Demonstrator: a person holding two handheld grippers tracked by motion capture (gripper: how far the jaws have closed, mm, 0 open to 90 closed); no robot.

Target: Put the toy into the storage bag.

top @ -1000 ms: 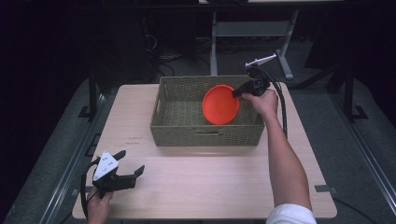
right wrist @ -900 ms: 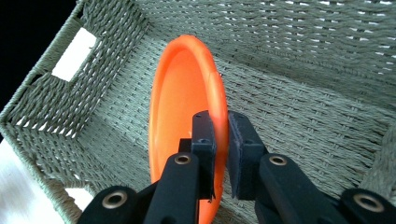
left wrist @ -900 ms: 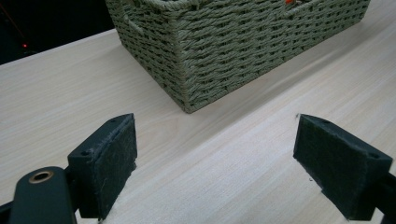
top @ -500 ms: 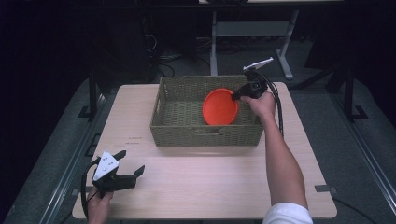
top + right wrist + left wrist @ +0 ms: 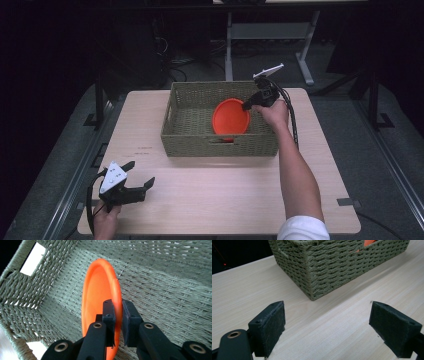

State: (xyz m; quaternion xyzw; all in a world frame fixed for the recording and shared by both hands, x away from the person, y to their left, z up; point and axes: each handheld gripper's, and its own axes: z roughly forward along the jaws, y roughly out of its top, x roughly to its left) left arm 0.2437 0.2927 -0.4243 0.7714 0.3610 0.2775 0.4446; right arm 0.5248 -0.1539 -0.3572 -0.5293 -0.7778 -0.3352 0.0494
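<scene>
An orange plate (image 5: 230, 118) stands on edge inside the green woven basket (image 5: 190, 137), in its right half. My right gripper (image 5: 247, 106) is shut on the plate's rim; in the right gripper view the two jaws pinch the orange plate (image 5: 100, 295) from both sides above the basket floor (image 5: 160, 297). My left gripper (image 5: 142, 182) rests low at the table's near left corner, open, nothing between its pads (image 5: 270, 322). It faces a corner of the basket (image 5: 324, 270).
The light wooden table (image 5: 225, 195) stretches in front of the basket. A black cable (image 5: 292, 120) trails from the right gripper along the basket's right side. A metal stand (image 5: 270, 35) is on the dark floor behind the table.
My right gripper has carried the orange plate a little leftward and lower inside the basket. The left gripper has stayed put.
</scene>
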